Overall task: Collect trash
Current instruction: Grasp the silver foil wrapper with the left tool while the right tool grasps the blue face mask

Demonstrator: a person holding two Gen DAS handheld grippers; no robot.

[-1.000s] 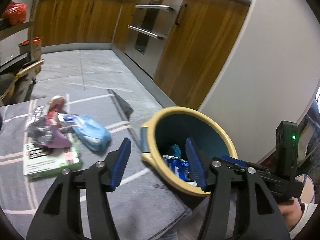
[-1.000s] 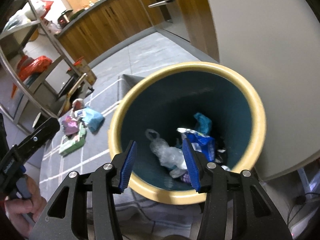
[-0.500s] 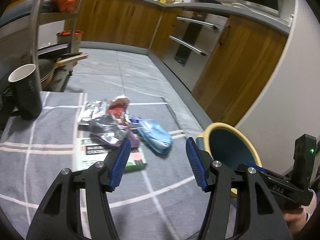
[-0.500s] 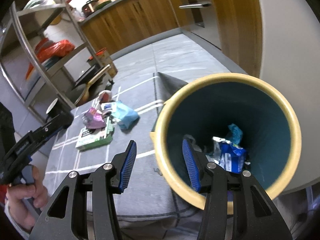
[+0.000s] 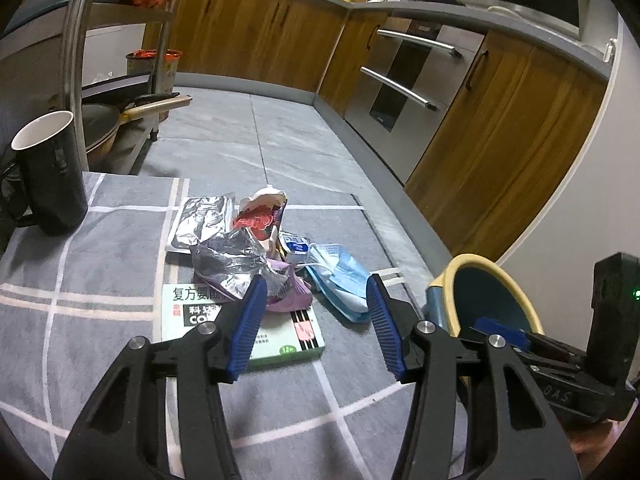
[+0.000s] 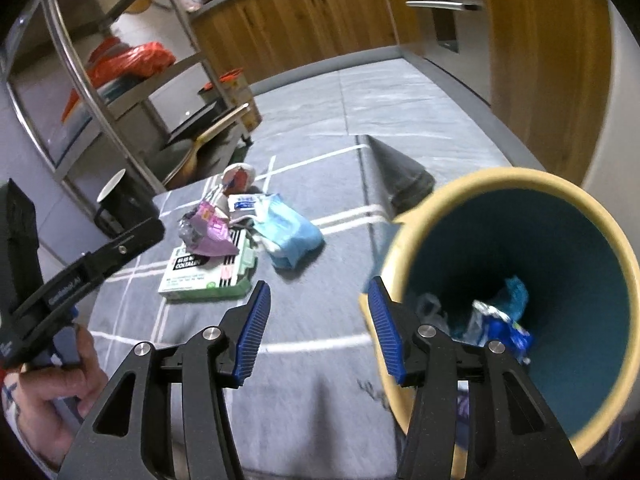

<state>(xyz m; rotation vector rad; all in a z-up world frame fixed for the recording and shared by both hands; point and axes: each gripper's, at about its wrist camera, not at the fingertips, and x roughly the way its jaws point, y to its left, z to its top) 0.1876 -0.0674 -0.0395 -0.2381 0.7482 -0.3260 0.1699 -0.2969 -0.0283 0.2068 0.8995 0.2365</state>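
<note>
Left gripper [image 5: 316, 320] above table, jaws spread wide, nothing between blue pads [image 5: 246, 326]; tips aimed at trash pile [image 5: 256, 248]; right gripper [image 6: 316, 330] likewise wide apart, empty, nearer side of same pile, right pad beside bin [image 6: 520, 300] rim; bare left hand [image 6: 52, 396] clasps left gripper's handle.

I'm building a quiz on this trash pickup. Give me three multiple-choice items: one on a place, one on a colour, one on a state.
1. Where does the purple wrapper lie?
A. on the green box
B. in the bin
C. inside the mug

2. What colour is the bin's inside?
A. red
B. teal
C. white

3. How is the left gripper?
A. shut on the mask
B. open, holding nothing
C. shut on the mug

Answers: 1 A, it rests on the box top; 2 B, teal wall under a yellow rim; 3 B, its jaws stand apart with only the cloth between.
</note>
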